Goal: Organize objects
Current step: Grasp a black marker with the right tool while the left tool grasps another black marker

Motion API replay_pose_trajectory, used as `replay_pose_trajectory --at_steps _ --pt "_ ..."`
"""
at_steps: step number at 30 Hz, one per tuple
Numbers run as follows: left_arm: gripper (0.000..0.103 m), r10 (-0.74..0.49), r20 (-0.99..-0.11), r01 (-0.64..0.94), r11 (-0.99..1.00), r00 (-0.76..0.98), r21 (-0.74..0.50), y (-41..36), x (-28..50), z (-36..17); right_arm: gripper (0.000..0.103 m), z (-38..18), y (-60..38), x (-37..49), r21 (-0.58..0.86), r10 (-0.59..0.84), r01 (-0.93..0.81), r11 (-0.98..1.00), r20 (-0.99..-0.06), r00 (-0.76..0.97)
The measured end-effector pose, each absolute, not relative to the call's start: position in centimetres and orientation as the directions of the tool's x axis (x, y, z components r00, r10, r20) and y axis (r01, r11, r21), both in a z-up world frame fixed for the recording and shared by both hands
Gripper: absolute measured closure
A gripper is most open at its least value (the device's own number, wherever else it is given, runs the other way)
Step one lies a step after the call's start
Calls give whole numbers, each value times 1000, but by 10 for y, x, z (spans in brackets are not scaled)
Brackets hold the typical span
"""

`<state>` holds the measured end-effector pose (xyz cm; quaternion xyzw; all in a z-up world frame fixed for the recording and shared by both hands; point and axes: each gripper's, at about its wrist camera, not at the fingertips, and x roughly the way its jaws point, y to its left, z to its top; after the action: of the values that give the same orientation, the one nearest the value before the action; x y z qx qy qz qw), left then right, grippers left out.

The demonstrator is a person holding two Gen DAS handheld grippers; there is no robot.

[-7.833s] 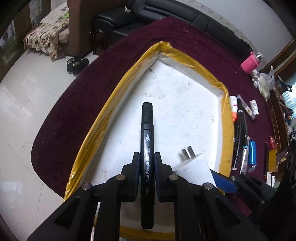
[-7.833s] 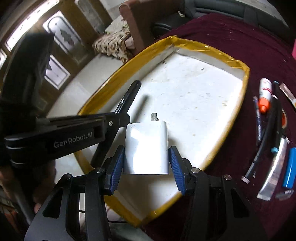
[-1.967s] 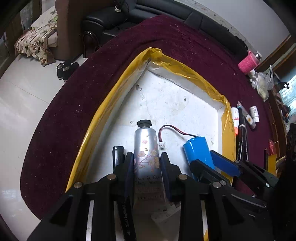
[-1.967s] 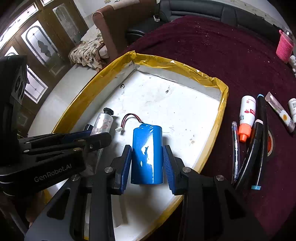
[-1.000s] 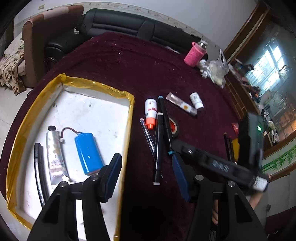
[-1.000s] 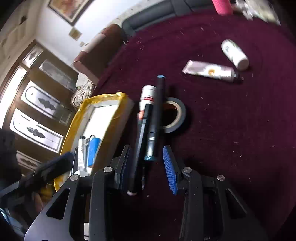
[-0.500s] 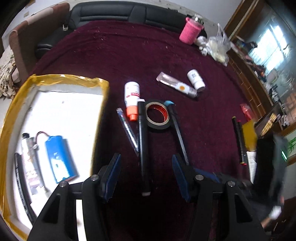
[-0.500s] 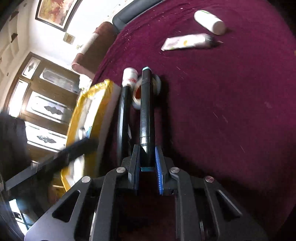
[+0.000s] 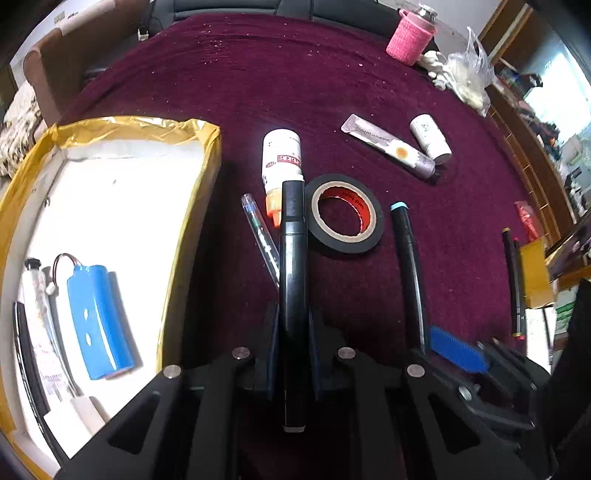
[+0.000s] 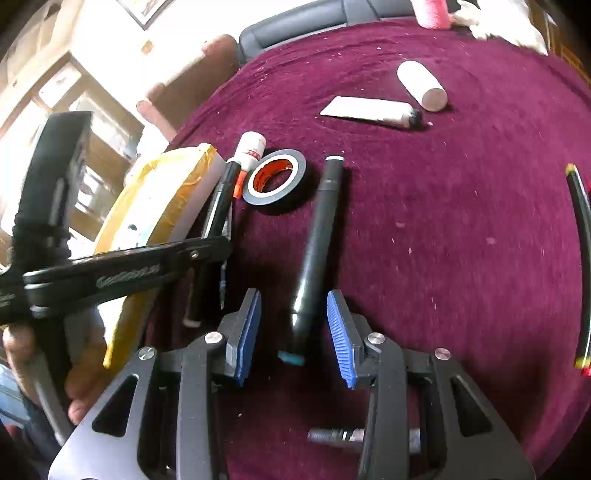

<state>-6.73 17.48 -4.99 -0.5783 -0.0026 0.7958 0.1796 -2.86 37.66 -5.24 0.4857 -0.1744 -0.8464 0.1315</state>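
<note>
In the left wrist view, our left gripper (image 9: 291, 332) is clamped on the black marker (image 9: 293, 266) lying on the counter (image 9: 461, 240) beside the tray (image 9: 192, 206); we should lift it level, clear of the tape roll (image 9: 345, 214). In the right wrist view, our right gripper (image 10: 293, 328) stands wide around the teal-capped marker (image 10: 314, 254); we should centre it before closing.

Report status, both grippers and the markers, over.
Left gripper shut on black marker. Right gripper open, straddling teal-capped marker. Tape roll beside both, not blocking.

Maroon tablecloth (image 9: 295, 74), black sofa (image 10: 295, 22) behind, glazed wooden doors (image 10: 74, 110).
</note>
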Motion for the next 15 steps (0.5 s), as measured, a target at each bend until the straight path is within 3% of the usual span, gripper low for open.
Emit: replay_pose_trajectory --at_steps 7,8,10,15 --pt "91 353 -896 -264 -922 -271 -283 159 -55 -37 66 -50 376 -50 398 -342 -11 -917 -802 -490" --pt "91 360 -894 -264 -919 -268 -291 156 -52 -36 68 -49 375 -51 388 -331 -17 -921 -807 -489" --pt "91 371 -890 -265 -915 -263 -304 153 -51 -35 86 -48 370 -53 333 -272 -42 -942 -830 -486" --pt "91 406 -882 -264 -901 -238 -344 146 -41 -33 87 -51 375 -34 355 -277 -75 -932 -830 -484"
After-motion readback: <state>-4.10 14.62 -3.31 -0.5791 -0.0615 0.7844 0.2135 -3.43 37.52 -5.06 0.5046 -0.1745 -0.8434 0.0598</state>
